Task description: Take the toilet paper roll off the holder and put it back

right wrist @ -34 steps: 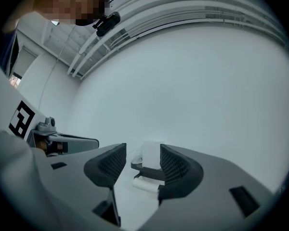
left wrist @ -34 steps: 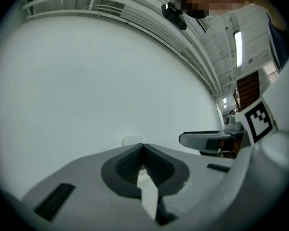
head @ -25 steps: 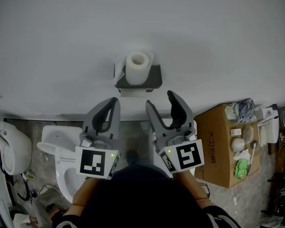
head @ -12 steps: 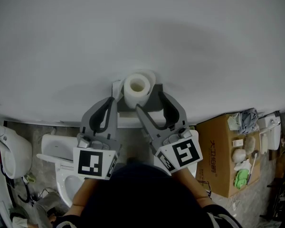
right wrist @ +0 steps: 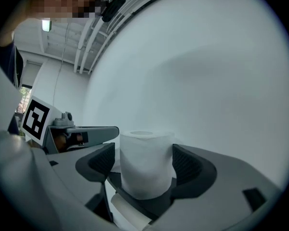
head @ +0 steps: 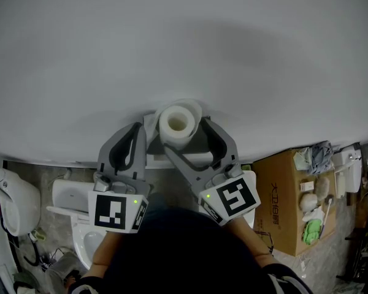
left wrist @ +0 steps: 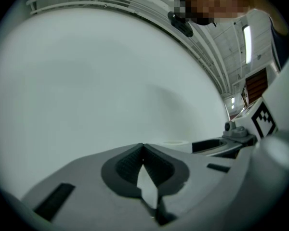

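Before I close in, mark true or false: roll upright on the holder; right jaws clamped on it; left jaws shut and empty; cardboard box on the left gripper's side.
1. The toilet paper roll stands upright on the holder. True.
2. The right gripper is clamped on the roll. False: its jaws have just been opening and stand apart, with the roll between them, unpressed.
3. The left gripper has its jaws shut on nothing. True.
4. The cardboard box is on the left gripper's side. False: it is on the right gripper's side.
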Tool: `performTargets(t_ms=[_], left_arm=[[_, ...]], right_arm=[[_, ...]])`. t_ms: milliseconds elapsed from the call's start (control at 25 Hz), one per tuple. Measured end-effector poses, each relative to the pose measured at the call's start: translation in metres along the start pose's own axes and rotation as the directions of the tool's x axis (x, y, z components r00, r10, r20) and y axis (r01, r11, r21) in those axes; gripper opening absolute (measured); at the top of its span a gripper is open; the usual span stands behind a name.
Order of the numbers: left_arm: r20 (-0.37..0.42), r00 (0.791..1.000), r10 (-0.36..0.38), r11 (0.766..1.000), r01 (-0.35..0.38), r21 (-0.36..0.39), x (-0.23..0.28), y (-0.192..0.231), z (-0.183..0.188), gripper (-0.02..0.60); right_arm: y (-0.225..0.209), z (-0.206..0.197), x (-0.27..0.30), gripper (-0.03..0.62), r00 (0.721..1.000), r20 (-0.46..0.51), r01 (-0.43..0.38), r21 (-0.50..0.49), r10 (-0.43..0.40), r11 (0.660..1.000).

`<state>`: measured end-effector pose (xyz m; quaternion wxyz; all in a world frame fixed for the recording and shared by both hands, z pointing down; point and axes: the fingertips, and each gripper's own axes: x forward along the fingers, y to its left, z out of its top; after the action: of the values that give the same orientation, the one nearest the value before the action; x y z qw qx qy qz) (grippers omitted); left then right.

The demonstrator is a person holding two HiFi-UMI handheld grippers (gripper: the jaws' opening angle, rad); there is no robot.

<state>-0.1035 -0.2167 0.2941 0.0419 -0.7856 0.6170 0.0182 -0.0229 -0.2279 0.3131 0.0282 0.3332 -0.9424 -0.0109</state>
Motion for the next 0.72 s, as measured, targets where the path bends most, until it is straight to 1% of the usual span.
performTargets(t_ms=[120,360,600,720], left_arm=[[0.003,1.000,-0.009,1.000,0.009,0.002,0.003,0.002,0.001,0.001],[-0.008,0.999,-0.037,0.999,0.037,0.009,0.005,0.009,0.002,0.001],[-0.025,0.998,-0.057,0.998,0.058,0.012,0.004,0.021,0.004,0.000],[-0.030,0.997,-0.066,0.998,0.067,0.013,0.004,0.026,0.006,0.001]], right_arm=[[0.000,-0.005,0.005,0.365,1.000,-0.027,0.007,-0.006,-0.007,1.000],[-0.002,-0.008,0.014,0.365,0.996,-0.072,0.048,-0.020,-0.049,0.999],[-0.002,-0.016,0.026,0.366,0.985,-0.147,0.088,-0.011,-0.088,0.996],[-0.001,-0.016,0.031,0.365,0.981,-0.166,0.103,-0.022,-0.105,0.994]])
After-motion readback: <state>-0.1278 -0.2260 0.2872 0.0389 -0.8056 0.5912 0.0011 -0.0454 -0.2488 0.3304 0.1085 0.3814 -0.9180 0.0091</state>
